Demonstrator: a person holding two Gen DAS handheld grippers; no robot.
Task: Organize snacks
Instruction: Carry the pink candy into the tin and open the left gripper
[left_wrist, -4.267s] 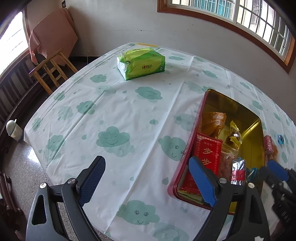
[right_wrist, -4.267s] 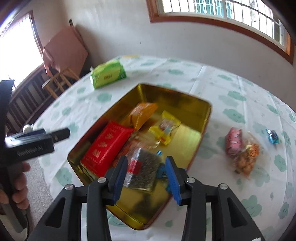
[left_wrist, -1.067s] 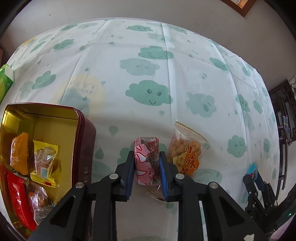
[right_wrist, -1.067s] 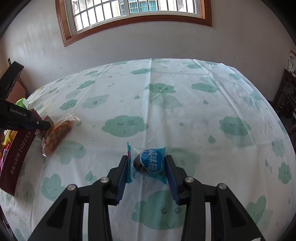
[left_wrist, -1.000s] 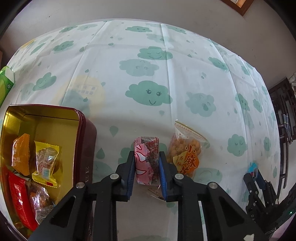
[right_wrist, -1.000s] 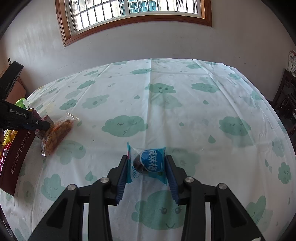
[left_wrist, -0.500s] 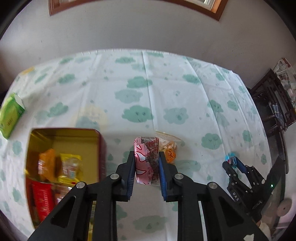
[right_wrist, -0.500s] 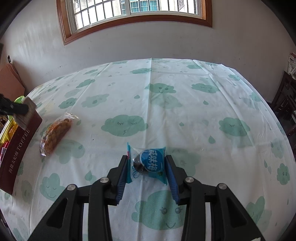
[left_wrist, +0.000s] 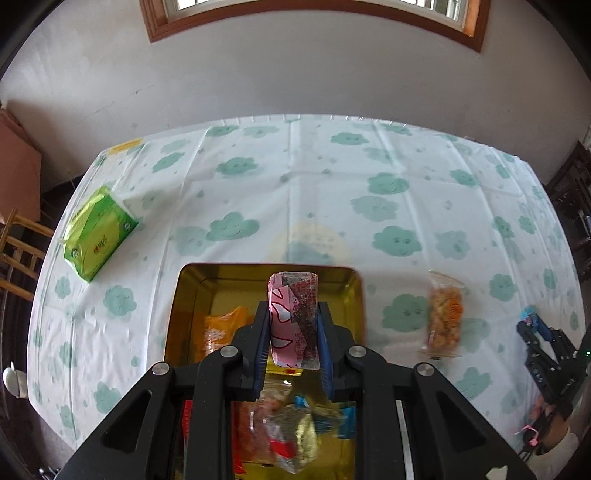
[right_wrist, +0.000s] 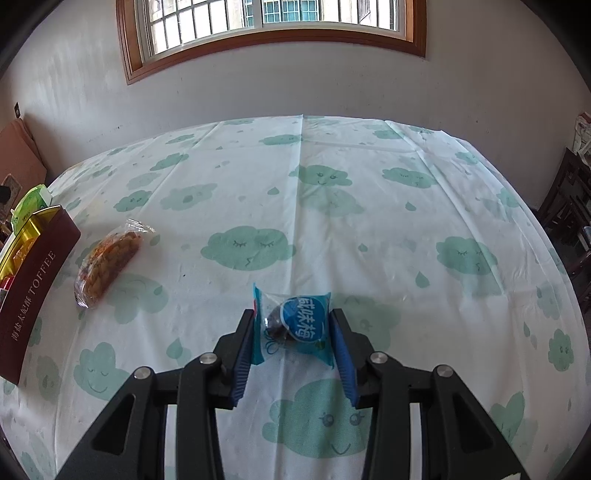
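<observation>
While the left hand-held gripper (left_wrist: 292, 334) holds the pink snack (left_wrist: 293, 317) clamped above the open tin (left_wrist: 184, 295), letting go comes next, I judge. Right hand-held gripper (right_wrist: 293, 334) is clamped on the blue snack (right_wrist: 295, 325) near the surface (right_wrist: 369, 206); the orange bag (right_wrist: 107, 258) lies beside the tin, unobstructed.

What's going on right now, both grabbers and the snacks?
Left gripper shut on pink snack packet, above the gold tin. Right gripper shut on blue plum packet. Orange snack bag on table. Nothing blocking.
</observation>
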